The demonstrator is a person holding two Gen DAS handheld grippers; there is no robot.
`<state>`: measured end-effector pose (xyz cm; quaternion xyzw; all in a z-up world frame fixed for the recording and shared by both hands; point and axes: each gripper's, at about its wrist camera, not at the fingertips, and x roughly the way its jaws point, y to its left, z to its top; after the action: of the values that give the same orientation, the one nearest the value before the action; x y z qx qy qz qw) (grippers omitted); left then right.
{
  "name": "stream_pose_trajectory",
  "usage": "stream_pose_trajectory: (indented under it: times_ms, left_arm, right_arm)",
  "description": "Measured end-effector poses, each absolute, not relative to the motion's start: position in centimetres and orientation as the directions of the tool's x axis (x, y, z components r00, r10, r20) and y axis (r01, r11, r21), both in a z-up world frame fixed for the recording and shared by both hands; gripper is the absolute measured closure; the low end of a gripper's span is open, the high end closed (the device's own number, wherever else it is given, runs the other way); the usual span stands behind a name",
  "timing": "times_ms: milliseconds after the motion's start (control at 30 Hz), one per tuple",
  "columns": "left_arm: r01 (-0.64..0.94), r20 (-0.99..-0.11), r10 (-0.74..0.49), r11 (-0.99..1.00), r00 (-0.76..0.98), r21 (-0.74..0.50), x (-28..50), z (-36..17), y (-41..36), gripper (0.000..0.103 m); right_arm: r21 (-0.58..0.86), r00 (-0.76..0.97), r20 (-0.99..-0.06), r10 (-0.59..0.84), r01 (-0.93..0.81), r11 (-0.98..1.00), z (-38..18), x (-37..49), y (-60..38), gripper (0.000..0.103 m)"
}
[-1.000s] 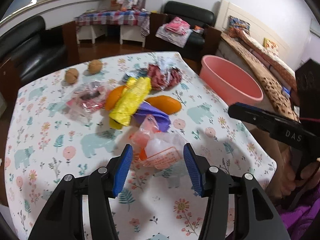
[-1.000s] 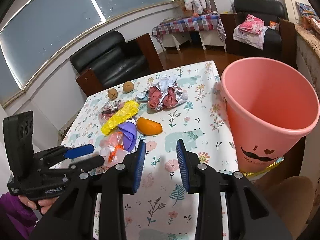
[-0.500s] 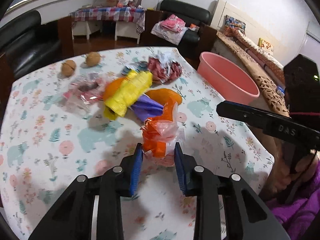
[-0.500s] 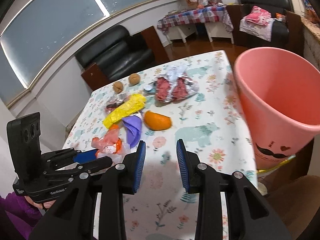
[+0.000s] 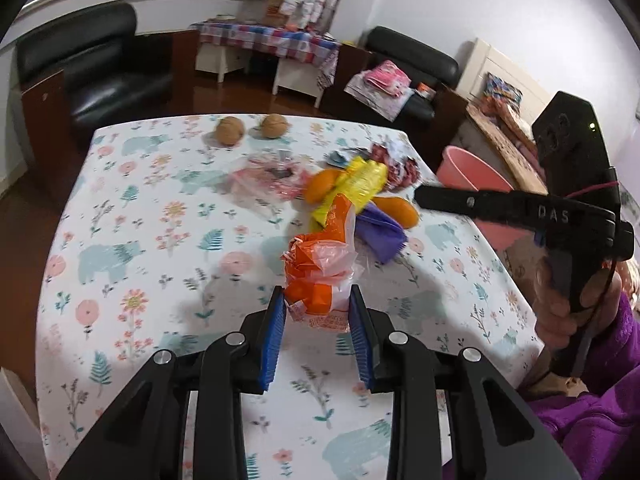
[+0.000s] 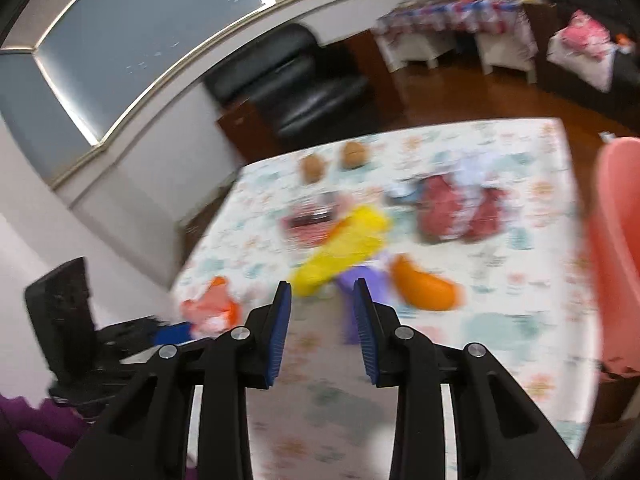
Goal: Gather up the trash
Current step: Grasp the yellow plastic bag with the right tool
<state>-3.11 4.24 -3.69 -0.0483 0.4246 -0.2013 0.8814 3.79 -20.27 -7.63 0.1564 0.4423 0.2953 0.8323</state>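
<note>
Plastic crinkles between my left jaws: my left gripper (image 5: 317,316) is closed on the crumpled orange-and-clear plastic bag (image 5: 320,264), pinching its lower end while the rest stands up above the floral-print table (image 5: 132,248). My right gripper (image 6: 323,316) has its jaws parted with nothing between them, hovering over the table; its view is blurred. Beyond the bag lies the rest of the litter in a loose cluster: a yellow crinkled wrapper (image 5: 356,188) draped over a purple folded wrapper (image 5: 380,232), an orange fruit peel (image 5: 396,210) just beside them, a clear pink-tinted plastic wrapper (image 5: 268,180) to their left, and a red-and-silver foil wrapper (image 6: 460,208) further back. Two brown walnuts (image 5: 252,128) sit near the table's far edge, well apart from the pile. The pink plastic bucket (image 6: 620,248) stands off the table's right side, close to my right gripper.
</note>
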Motion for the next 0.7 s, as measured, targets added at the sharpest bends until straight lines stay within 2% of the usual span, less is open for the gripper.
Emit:
stream_pose_trajectory:
  times_ms: [200,433,700]
  left_arm:
    - [0.248,-0.732,-0.373,0.928,0.570,-0.280,-2.9,-4.2,6.6,0.072]
    - [0.226,-0.714,-0.403,0.915,0.572,-0.335,-2.7,-4.7,7.5,0.071]
    - [0.215,-0.696,-0.415,0.908,0.586,-0.361,-2.5,-4.6,7.7,0.071]
  right_arm:
    - [0.640,0.311,-0.659,0.685,-0.247,0.728,-10.5,6.0,-18.0,0.070]
    - [0.652,0.380,-0.686,0.620,-0.055,0.756,-11.7,8.2,-18.9,0.070]
    - [0.568,0.461,-0.719,0.521,-0.042,0.822,-12.2,8.2,-19.6,0.070]
